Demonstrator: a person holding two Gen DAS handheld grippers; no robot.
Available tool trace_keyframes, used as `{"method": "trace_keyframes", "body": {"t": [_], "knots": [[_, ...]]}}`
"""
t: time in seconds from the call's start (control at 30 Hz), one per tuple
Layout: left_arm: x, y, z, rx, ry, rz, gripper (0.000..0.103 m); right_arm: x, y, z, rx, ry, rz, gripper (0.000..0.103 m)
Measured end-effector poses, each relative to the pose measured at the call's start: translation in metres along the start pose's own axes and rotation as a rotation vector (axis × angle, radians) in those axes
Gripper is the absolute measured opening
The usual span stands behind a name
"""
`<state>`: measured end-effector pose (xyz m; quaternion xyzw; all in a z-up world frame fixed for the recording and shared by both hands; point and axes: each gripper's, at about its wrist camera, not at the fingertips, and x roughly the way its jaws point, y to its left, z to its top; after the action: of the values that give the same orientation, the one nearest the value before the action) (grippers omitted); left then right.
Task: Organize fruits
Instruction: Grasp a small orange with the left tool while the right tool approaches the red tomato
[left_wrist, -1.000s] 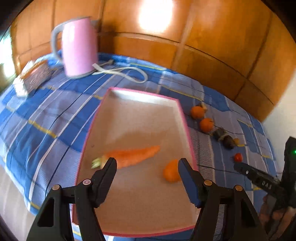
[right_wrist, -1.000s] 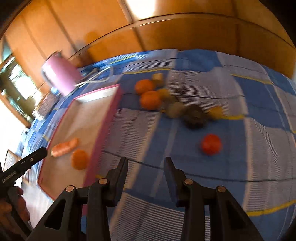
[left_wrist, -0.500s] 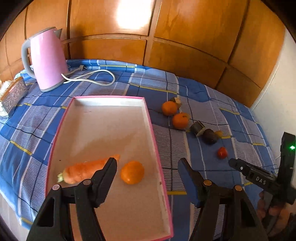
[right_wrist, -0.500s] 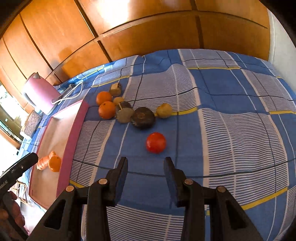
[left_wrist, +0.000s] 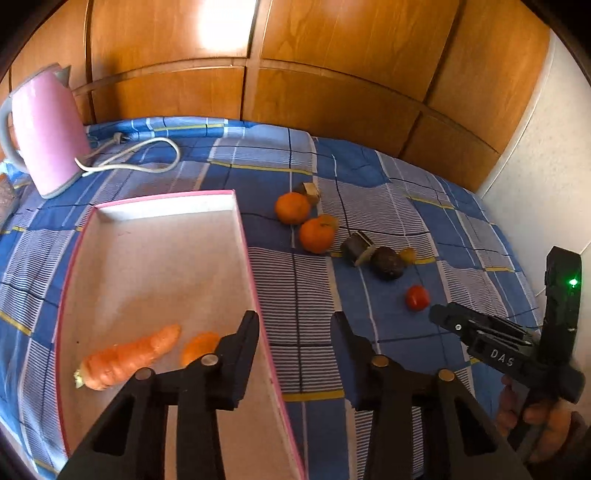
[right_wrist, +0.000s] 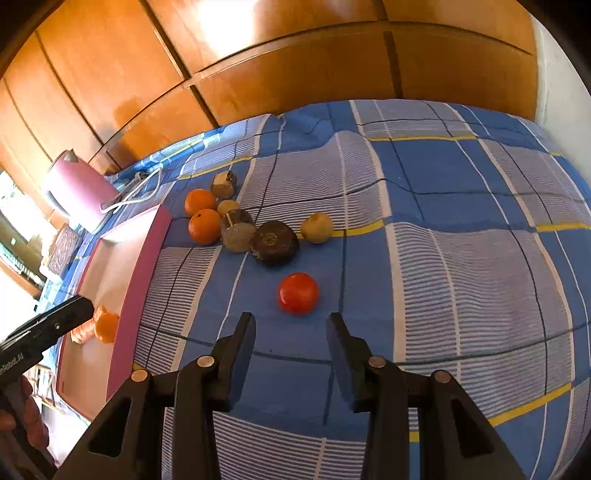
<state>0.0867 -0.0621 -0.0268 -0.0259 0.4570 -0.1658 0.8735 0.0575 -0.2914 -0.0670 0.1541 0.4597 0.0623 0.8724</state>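
While our left claw (left_wrist: 293, 325), whose jaws have just been narrowing with nothing between them, hangs over the pink tray's (left_wrist: 243, 236) right rim, one carrot (left_wrist: 125, 356) and one orange (left_wrist: 199, 347) lie inside that tray. Our right claw (right_wrist: 291, 326) stands empty, jaws apart, just short of one red tomato (right_wrist: 298, 293). Two oranges (right_wrist: 202, 214) remain loose on the blue checked bedspread (right_wrist: 461, 258) beside the tray, near one pink kettle (left_wrist: 46, 129).
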Motion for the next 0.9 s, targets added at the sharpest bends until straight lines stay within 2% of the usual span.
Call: {"method": "trace_keyframes", "body": {"t": [0.13,0.27,0.33,0.47,0.57,0.63,0.67,0.73,0.9], "knots": [[0.007,-0.001,0.006,-0.017,0.021,-0.026,0.040,0.004,-0.001,0.004,-0.001,0.001,0.004,0.040],[0.018,-0.005,0.018,-0.019,0.031,-0.052,0.028,0.010,0.000,0.008,-0.018,0.007,0.000,0.040],[0.024,-0.008,0.024,-0.017,0.037,-0.057,0.025,0.012,0.002,0.009,-0.027,0.011,-0.001,0.040],[0.036,-0.007,0.039,-0.053,0.035,-0.073,0.025,0.020,0.005,0.010,-0.060,0.013,-0.020,0.040],[0.048,-0.007,0.052,-0.075,0.039,-0.050,0.025,0.024,0.005,0.011,-0.069,0.017,-0.025,0.040],[0.056,-0.006,0.059,-0.092,0.044,-0.057,0.029,0.025,0.005,0.012,-0.071,0.018,-0.021,0.040],[0.060,-0.006,0.062,-0.102,0.045,-0.054,0.039,0.025,0.005,0.012,-0.075,0.016,-0.018,0.040],[0.069,-0.007,0.067,-0.112,0.039,-0.045,0.049,0.025,0.005,0.012,-0.080,0.014,-0.011,0.040],[0.095,-0.014,0.076,-0.105,0.084,-0.039,0.049,0.026,0.005,0.011,-0.104,0.010,-0.003,0.040]]}}
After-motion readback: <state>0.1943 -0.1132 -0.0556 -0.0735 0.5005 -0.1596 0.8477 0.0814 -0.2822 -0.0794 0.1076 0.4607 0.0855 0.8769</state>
